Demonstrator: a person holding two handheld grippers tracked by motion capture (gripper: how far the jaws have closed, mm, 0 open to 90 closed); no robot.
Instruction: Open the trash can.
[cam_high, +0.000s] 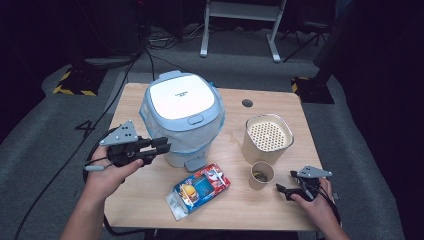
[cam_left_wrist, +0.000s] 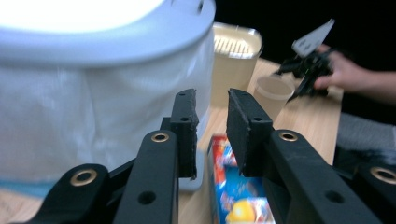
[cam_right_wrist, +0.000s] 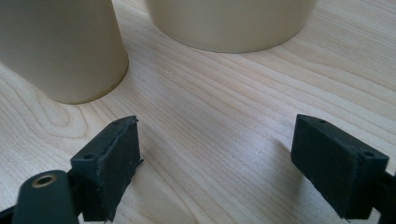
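Nearest my side of the pale wooden table (cam_high: 150, 200) lies the flattened blue-and-red printed snack carton (cam_high: 198, 190). No jaw touches it, so I judge the clearing-up has barely begun.

My left gripper (cam_high: 161, 146) hovers above the tabletop beside the bin; its jaws are drawn nearly together with nothing clamped between them, and in the left gripper view the carton (cam_left_wrist: 233, 196) shows below and beyond them.

My right gripper (cam_high: 281, 190) rests low at the table's right edge, its jaws spread wide and empty, just beside the small tan paper cup (cam_high: 262, 175), which seems to hold some scraps.

Beyond the cup stands the taller beige container with a perforated top (cam_high: 267, 137).

Farthest is the white and pale-blue lidded waste bin with a plastic liner (cam_high: 182, 115). Its lid is down, and I reckon that is the obstacle: the bin's grey foot pedal (cam_high: 195, 163) sits close to the carton, and the lid must come up before anything goes in.
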